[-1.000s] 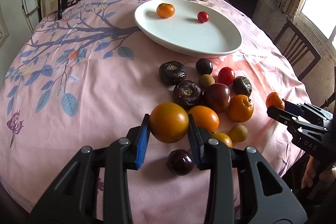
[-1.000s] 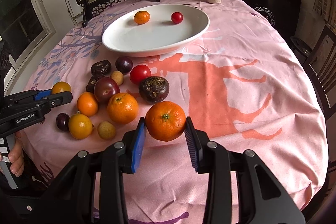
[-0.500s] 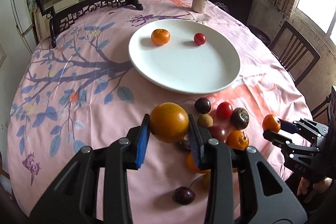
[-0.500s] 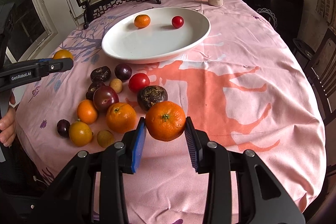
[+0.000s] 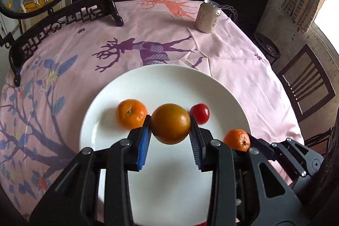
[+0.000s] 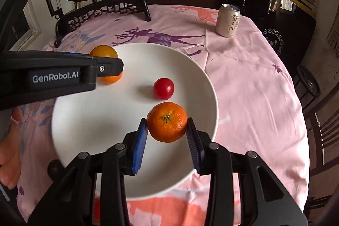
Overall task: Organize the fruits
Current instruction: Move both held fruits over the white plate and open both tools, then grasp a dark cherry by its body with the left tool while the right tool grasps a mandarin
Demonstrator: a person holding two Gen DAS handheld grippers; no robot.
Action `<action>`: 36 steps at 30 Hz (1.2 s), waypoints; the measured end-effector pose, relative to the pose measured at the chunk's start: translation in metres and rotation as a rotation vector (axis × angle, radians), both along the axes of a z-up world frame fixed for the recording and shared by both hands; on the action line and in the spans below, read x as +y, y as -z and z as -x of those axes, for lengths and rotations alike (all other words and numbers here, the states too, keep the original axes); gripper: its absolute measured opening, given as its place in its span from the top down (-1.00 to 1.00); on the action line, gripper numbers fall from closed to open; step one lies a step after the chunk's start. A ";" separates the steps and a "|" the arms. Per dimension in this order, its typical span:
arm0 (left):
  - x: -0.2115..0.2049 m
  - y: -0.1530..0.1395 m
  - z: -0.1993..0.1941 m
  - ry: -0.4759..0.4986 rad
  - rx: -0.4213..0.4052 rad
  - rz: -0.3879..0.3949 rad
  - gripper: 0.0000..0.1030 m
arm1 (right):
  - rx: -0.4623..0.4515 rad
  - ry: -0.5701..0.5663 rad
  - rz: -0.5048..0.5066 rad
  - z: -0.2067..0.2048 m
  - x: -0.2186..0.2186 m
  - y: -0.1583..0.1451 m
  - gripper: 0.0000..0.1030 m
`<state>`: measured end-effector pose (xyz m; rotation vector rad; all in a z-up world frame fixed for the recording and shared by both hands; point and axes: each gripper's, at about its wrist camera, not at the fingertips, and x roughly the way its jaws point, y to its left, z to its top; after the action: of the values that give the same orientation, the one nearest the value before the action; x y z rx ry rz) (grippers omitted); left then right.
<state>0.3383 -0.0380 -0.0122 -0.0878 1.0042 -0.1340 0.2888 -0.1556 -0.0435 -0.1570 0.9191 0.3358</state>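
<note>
**A:** Where do the two fruits sit right now?

**B:** The left gripper [image 5: 170,133] has its jaws pinching a large orange [image 5: 170,123], held above the white plate [image 5: 161,81]. The right gripper [image 6: 167,134] pinches a mandarin [image 6: 167,121] the same way, over the plate's near right part.

**A:** And what lies ahead of the jaws?

**B:** Just beyond the left jaws, a second mandarin [image 5: 131,113] rests to the left and a red tomato [image 5: 200,113] to the right (both already on the plate). The tomato is also just ahead of the right jaws.

**A:** So how should the person set them down well?

**B:** Probably lower each fruit until it touches the plate before spreading the jaws, since round fruit likely rolls if dropped. The large orange should land short of the gap between the mandarin and tomato, so it nudges neither. The two grippers are close together, so releasing one at a time seems safer.

**A:** Anything nearby to mind?

**B:** Only the can [image 5: 208,16], well beyond the jaws on the surface.
</note>
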 end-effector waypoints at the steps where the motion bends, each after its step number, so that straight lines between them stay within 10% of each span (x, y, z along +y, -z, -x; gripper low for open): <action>1: -0.002 0.006 -0.008 -0.004 0.012 -0.004 0.31 | 0.013 0.009 -0.004 -0.010 -0.001 0.005 0.28; 7: -0.006 0.024 -0.034 -0.012 0.048 -0.002 0.26 | 0.044 0.049 -0.035 -0.038 -0.012 0.021 0.26; 10: -0.004 0.015 -0.031 -0.013 0.009 0.004 -0.27 | 0.027 0.048 -0.037 -0.040 -0.013 0.020 -0.03; 13: 0.001 -0.009 -0.012 0.000 -0.039 0.013 -0.28 | -0.015 0.048 -0.015 -0.027 -0.014 0.006 -0.11; 23: 0.055 -0.029 0.175 -0.049 -0.217 -0.006 -0.55 | -0.055 -0.003 -0.103 0.118 -0.039 -0.024 -0.17; 36: 0.113 0.025 0.300 -0.152 -0.149 -0.004 -0.55 | 0.028 -0.059 -0.159 0.202 -0.017 -0.003 -0.17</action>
<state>0.0386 0.0748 -0.0367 -0.1482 0.8454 0.0001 0.0868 -0.1728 -0.0409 -0.0335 0.9124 0.4655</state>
